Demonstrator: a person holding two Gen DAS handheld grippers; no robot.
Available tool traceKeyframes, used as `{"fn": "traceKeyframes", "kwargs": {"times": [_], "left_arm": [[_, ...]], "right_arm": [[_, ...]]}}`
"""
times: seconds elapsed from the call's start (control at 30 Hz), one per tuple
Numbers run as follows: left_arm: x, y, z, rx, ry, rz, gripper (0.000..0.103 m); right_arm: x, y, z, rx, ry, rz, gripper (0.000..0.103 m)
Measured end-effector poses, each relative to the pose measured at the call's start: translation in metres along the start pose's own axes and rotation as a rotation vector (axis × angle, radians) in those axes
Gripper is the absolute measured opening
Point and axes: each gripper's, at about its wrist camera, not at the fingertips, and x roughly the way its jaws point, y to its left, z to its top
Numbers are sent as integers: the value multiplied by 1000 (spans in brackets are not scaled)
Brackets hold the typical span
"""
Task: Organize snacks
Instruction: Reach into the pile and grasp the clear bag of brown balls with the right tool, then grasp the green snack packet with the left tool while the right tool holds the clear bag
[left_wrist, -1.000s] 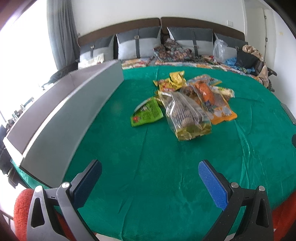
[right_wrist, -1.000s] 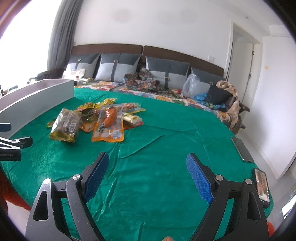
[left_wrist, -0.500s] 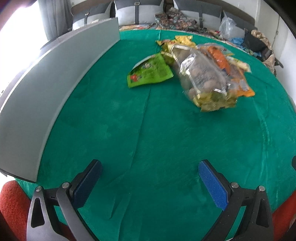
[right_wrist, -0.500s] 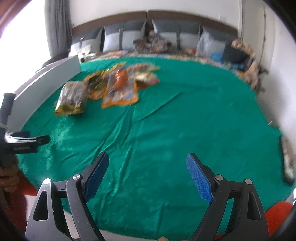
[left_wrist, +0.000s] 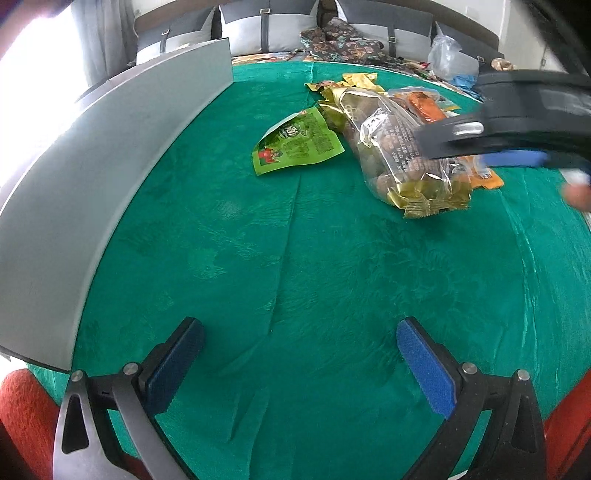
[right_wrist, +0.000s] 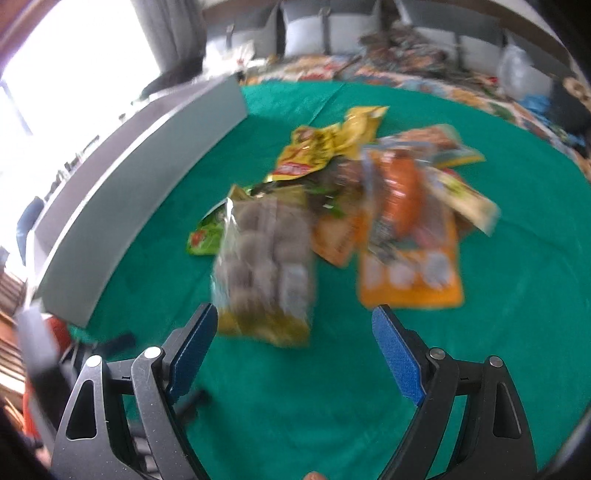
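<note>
A pile of snack packets lies on the green cloth (left_wrist: 295, 258). A clear bag of brown nuts with a gold end (left_wrist: 399, 147) (right_wrist: 266, 266) lies nearest. A green packet (left_wrist: 295, 146) (right_wrist: 207, 234) lies left of it. An orange packet (right_wrist: 410, 240) and yellow packets (right_wrist: 332, 147) lie behind. My left gripper (left_wrist: 299, 354) is open and empty above bare cloth, short of the pile. My right gripper (right_wrist: 295, 343) is open and empty just in front of the nut bag; it also shows blurred over the pile in the left wrist view (left_wrist: 517, 140).
A long grey box (left_wrist: 92, 166) (right_wrist: 147, 177) runs along the left edge of the table. Grey cushions on a sofa (left_wrist: 258, 22) stand behind the table. A red seat (left_wrist: 22, 417) sits below the near left edge.
My right gripper has swung left and forward to the snack pile and now shows in the left wrist view. My left gripper has moved slightly closer to the pile. Both stay open.
</note>
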Motion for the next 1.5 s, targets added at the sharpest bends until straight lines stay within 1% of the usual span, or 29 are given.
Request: {"fn": "traceKeyframes", "kwargs": {"times": [0.07, 0.13, 0.23, 0.27, 0.37, 0.43, 0.47, 0.53, 0.57, 0.6, 0.63, 0.67, 0.73, 0.87, 0.93, 1.0, 1.03, 1.1, 1.13, 1.23, 1.3, 1.4, 1.43, 1.5], "left_arm": [[-1, 1, -1, 4, -5, -3, 103], [-1, 1, -1, 4, -5, -3, 103], [-2, 2, -2, 2, -8, -1, 103], [-2, 2, -2, 1, -9, -1, 103], [-1, 0, 0, -2, -9, 1, 103], [-1, 0, 0, -3, -10, 2, 103], [-1, 0, 0, -3, -10, 1, 103], [0, -1, 1, 0, -12, 1, 103], [0, 0, 1, 1, -13, -1, 103], [0, 0, 1, 2, -14, -1, 103], [-1, 0, 0, 2, -16, -2, 103], [-1, 0, -1, 1, -17, -1, 103], [-1, 0, -1, -3, -20, 1, 103], [-1, 1, 0, -5, -21, 2, 103], [-1, 2, -1, -4, -23, 2, 103], [-1, 2, -1, -5, -24, 3, 103], [-1, 2, -1, -6, -25, 4, 103], [-1, 2, -1, -9, -28, 7, 103], [-1, 2, -1, -11, -29, 8, 103], [-1, 1, 0, -16, -34, 12, 103], [-1, 1, 0, -18, -37, 14, 103], [-2, 1, -2, -18, -42, 13, 103], [-2, 1, -2, -17, -43, 13, 103], [-2, 1, -2, -16, -44, 13, 103]], "right_arm": [[21, 7, 11, -19, 72, -41, 88], [32, 12, 17, -1, 81, -7, 88], [37, 20, 22, 34, 124, -9, 88], [37, 24, 23, 30, 131, -13, 88], [32, 38, 27, -19, 112, -7, 89], [35, 44, 27, -66, 130, -43, 89], [41, 48, 27, -97, 151, -79, 88], [59, 48, 23, -130, 219, -152, 88], [64, 45, 20, -131, 244, -167, 84], [65, 40, 17, -117, 250, -162, 84], [61, 34, 17, -77, 221, -138, 79], [54, 31, 15, -51, 200, -131, 77], [38, 22, 12, -6, 153, -100, 77], [0, 2, 3, 42, 50, -52, 77], [-25, -14, -9, 62, -20, -50, 77], [-45, -30, -27, 88, -68, -72, 77], [-56, -46, -40, 116, -98, -98, 77], [-66, -71, -58, 163, -128, -152, 77], [-69, -84, -69, 193, -137, -186, 77], [-78, -133, -98, 268, -161, -326, 77], [-81, -149, -109, 288, -160, -377, 77], [-77, -176, -118, 330, -158, -383, 78], [-80, -177, -119, 329, -179, -376, 80], [-80, -177, -118, 327, -184, -379, 81]]}}
